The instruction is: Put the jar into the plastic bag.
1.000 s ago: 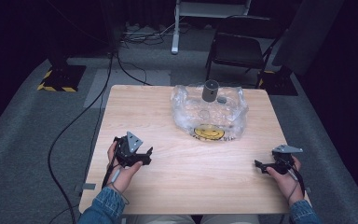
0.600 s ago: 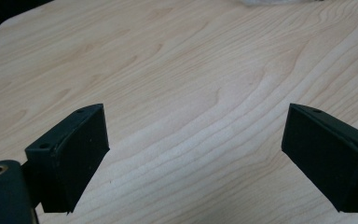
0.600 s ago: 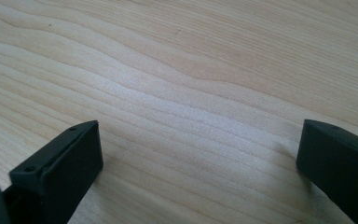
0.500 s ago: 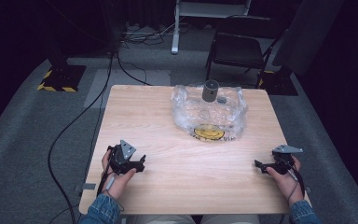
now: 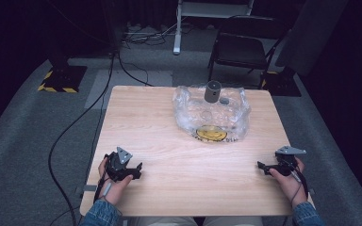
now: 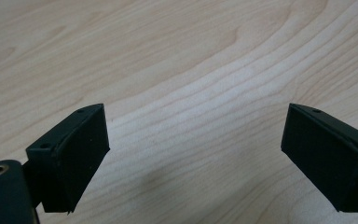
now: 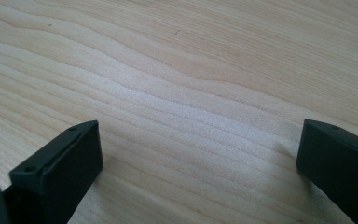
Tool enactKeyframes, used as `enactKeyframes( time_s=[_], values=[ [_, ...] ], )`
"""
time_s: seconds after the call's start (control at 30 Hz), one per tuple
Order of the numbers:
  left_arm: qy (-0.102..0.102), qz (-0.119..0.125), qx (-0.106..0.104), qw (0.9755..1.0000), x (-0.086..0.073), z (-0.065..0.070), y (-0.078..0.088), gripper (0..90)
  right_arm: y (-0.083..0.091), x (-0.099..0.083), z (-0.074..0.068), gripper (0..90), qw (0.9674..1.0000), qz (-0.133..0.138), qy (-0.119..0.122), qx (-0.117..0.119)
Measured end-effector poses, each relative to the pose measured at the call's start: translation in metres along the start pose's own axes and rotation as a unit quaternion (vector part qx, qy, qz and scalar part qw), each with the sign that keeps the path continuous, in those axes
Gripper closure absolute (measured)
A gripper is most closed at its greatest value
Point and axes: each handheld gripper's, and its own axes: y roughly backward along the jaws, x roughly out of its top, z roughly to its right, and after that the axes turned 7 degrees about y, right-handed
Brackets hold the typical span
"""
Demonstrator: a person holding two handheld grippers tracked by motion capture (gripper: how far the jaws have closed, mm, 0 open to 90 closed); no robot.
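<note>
A clear plastic bag [image 5: 212, 115] lies crumpled at the far middle of the wooden table [image 5: 169, 141], with a yellow round object [image 5: 211, 133] inside it near its front. A grey cylinder [image 5: 212, 91] stands at the bag's far side. My left gripper [image 5: 136, 169] rests low over the table near its front left corner, open, jaws wide apart over bare wood [image 6: 196, 140]. My right gripper [image 5: 262, 166] sits near the front right edge, open too, with only wood grain [image 7: 200, 140] between its jaws. Both are far from the bag.
A black chair [image 5: 245, 47] and a white stand [image 5: 179, 28] are beyond the table's far edge. Cables [image 5: 94, 108] run over the grey carpet on the left. A small grey item [image 5: 224, 100] lies by the cylinder.
My left gripper has sunk and drawn back toward the table's front left corner. The right gripper has kept still.
</note>
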Motion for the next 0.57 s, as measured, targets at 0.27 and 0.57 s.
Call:
enactKeyframes(
  time_s=[0.27,0.57],
  values=[
    [0.024,-0.032,-0.011,0.9991,-0.013,-0.006,-0.004,6.7,0.000,0.000,0.000,0.2,1.0000,0.000,0.000,0.000],
    [0.045,-0.026,-0.036,0.9980,-0.019,-0.013,-0.005,3.8,0.000,0.000,0.000,0.2,1.0000,0.000,0.000,0.000]
  ],
)
